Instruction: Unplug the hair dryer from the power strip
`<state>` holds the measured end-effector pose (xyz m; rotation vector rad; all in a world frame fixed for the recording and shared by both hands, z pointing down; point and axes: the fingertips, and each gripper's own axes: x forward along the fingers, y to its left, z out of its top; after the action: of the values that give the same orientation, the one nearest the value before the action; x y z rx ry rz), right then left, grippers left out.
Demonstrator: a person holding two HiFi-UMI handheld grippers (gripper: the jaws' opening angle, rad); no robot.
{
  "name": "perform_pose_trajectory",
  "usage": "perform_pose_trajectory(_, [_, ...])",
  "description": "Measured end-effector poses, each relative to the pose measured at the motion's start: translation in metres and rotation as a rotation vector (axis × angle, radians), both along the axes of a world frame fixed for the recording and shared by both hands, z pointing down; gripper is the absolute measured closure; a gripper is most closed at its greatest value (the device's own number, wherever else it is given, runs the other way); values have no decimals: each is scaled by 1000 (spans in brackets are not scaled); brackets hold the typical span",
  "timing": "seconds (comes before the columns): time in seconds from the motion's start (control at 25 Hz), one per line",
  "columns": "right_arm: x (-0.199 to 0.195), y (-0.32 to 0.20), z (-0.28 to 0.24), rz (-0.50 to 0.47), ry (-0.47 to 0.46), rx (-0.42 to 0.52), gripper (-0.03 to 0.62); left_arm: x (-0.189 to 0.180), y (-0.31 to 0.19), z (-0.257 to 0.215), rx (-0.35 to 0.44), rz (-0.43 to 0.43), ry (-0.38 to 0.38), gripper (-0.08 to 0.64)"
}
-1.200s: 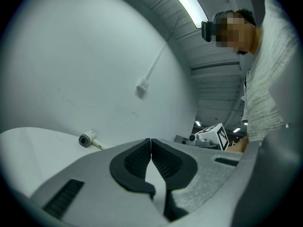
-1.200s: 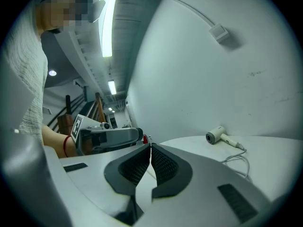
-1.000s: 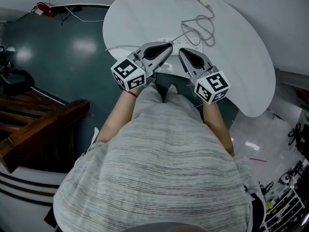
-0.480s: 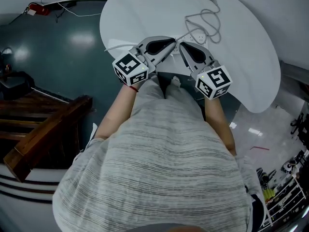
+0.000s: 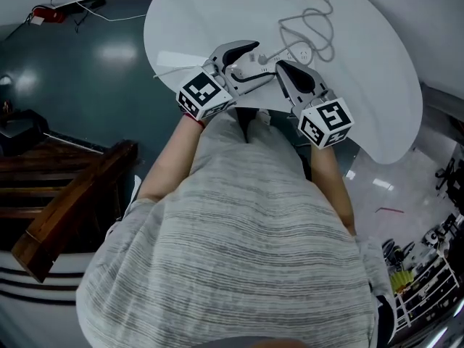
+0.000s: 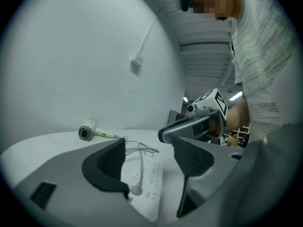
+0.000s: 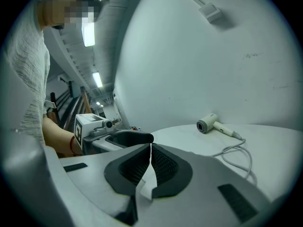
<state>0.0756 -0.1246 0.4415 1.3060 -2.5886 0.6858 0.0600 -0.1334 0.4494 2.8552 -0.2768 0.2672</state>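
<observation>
1. The hair dryer (image 6: 87, 130) lies on its side at the far part of the white table (image 5: 196, 20), close to the wall (image 6: 71, 56). In my left gripper view its barrel mouth faces back towards me. Its handle runs off to the right, so its long axis lies across that view.
2. Its cable (image 5: 313, 33) leaves the end of the handle and comes my way in loose loops to the power strip (image 6: 152, 181).
3. The power strip lies flat near the table's near edge. In the left gripper view its long axis runs away from the jaws, and a white plug (image 6: 137, 189) stands in its near end.
4. My left gripper (image 6: 149, 160) has just been opening its jaws. They stand apart and grip nothing, with the plug and the strip's near end in the gap. The plug sits just beside the left pad, and I cannot tell whether they touch.
5. My right gripper (image 7: 150, 162) is clenched, pads together with nothing between them. It sits just beside the left one and near the strip.
6. Bare table top spreads wide to the left of the strip, and beyond it up to the dryer. The near edge is right under both grippers. Past the left edge are the dark teal floor (image 5: 87, 85) and a wooden structure (image 5: 72, 194).
</observation>
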Motion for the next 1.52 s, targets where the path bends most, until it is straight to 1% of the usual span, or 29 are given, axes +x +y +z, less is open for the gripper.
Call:
perform_pose_trajectory(0.08, [1, -1, 2, 2, 9, -6, 566, 3, 0, 7, 30, 23, -41, 228])
perform_pose_trajectory(0.16, [1, -2, 4, 2, 13, -9, 566, 6, 3, 19, 63, 72, -96, 223])
perform_pose_trajectory(0.28, [0, -2, 5, -5, 28, -14, 566, 9, 14, 44, 115, 145, -202, 222])
perform_pose_trajectory(0.36, [-2, -1, 5, -13, 40, -18, 566, 8, 16, 61, 147, 152, -270, 218])
perform_pose_trajectory(0.52, [-4, 0, 6, -22, 51, -23, 565, 10, 14, 90, 183, 160, -363, 145])
perform_pose_trajectory(0.64, [-6, 1, 7, -22, 56, -30, 566, 11, 14, 102, 186, 177, -395, 133])
perform_pose_trajectory(0.84, [-5, 2, 10, -18, 63, -38, 566, 13, 11, 118, 173, 181, -428, 126])
perform_pose_trajectory(1.08, [-3, 4, 13, -16, 68, -50, 566, 16, 16, 135, 147, 205, -454, 110])
perform_pose_trajectory(1.24, [-2, 5, 13, -12, 69, -57, 566, 17, 16, 142, 145, 212, -482, 110])
perform_pose_trajectory(1.52, [-3, 6, 21, -24, 71, -84, 565, 16, 14, 160, 146, 226, -560, 110])
